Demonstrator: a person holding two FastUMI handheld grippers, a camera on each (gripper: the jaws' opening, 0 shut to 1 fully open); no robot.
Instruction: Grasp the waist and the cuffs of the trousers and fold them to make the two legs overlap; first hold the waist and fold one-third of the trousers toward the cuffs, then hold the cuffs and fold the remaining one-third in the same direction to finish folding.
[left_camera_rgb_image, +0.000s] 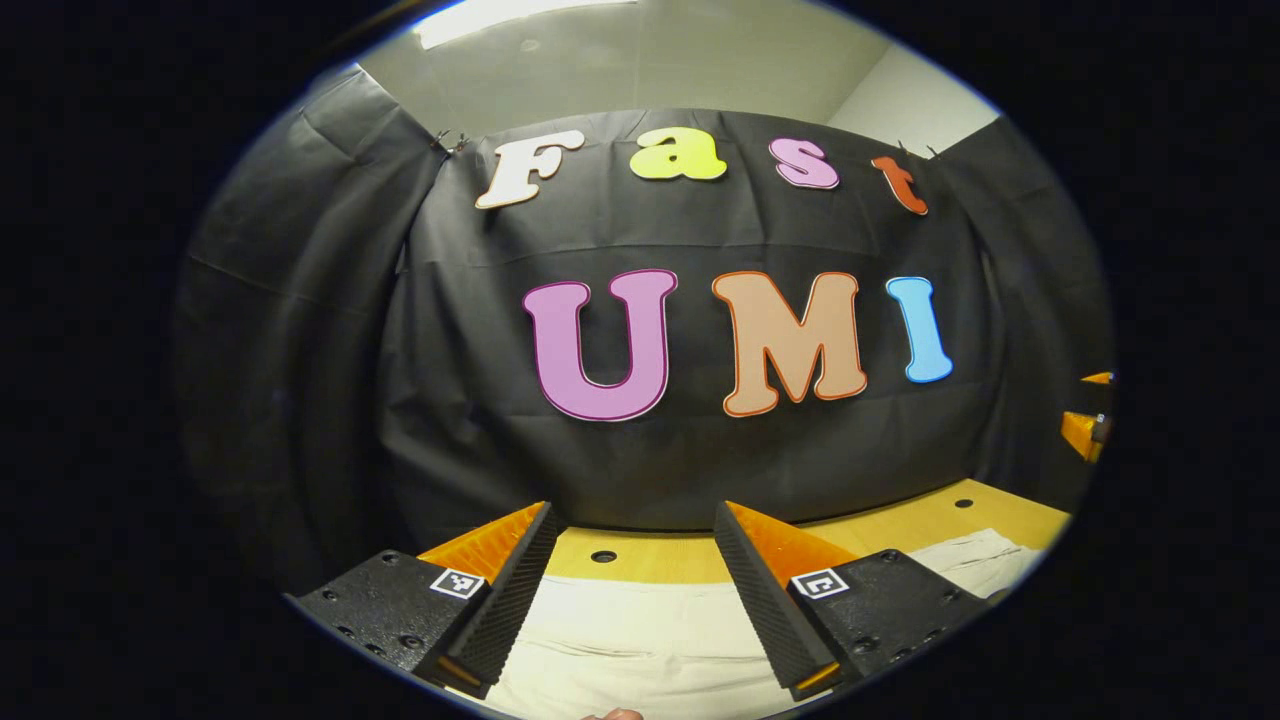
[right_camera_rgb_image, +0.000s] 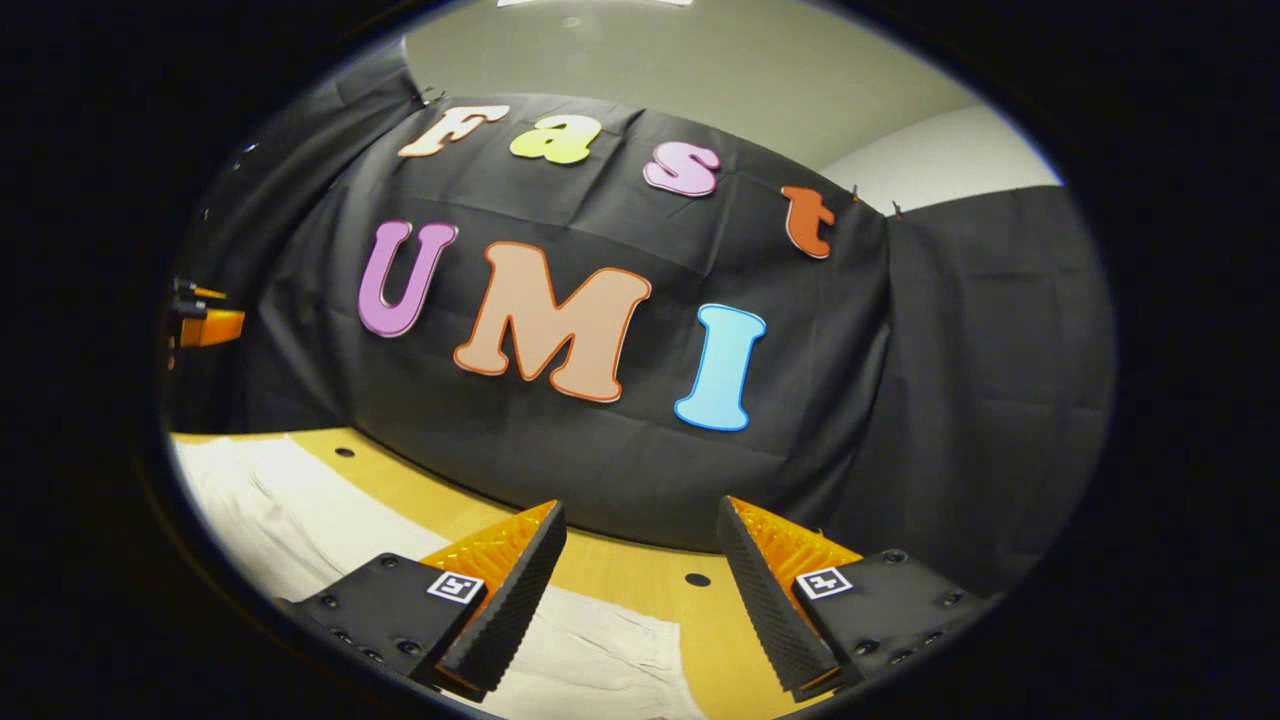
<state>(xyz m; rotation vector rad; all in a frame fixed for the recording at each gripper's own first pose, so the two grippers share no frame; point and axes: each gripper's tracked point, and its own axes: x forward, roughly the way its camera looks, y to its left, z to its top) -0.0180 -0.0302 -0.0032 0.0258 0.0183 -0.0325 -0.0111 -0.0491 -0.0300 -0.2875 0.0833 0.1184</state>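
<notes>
Pale cream trousers (left_camera_rgb_image: 640, 640) lie flat on a yellow wooden table (left_camera_rgb_image: 920, 520). My left gripper (left_camera_rgb_image: 635, 545) hovers above the cloth, open, nothing between its fingers. In the right gripper view the same trousers (right_camera_rgb_image: 270, 510) stretch from the far left toward the near middle, ending in a straight edge just below my right gripper (right_camera_rgb_image: 640, 545). That gripper is open too and holds nothing. The other gripper (right_camera_rgb_image: 200, 320) shows small at the far left edge of the right gripper view, and an orange gripper part (left_camera_rgb_image: 1090, 425) sits at the far right of the left gripper view.
The black cloth wall (left_camera_rgb_image: 700, 450) hangs close behind the table's back edge. Small round holes (left_camera_rgb_image: 603, 556) dot the tabletop. Bare yellow wood (right_camera_rgb_image: 720, 610) lies to the right of the trousers' end. A fingertip (left_camera_rgb_image: 612, 714) peeks in at the bottom.
</notes>
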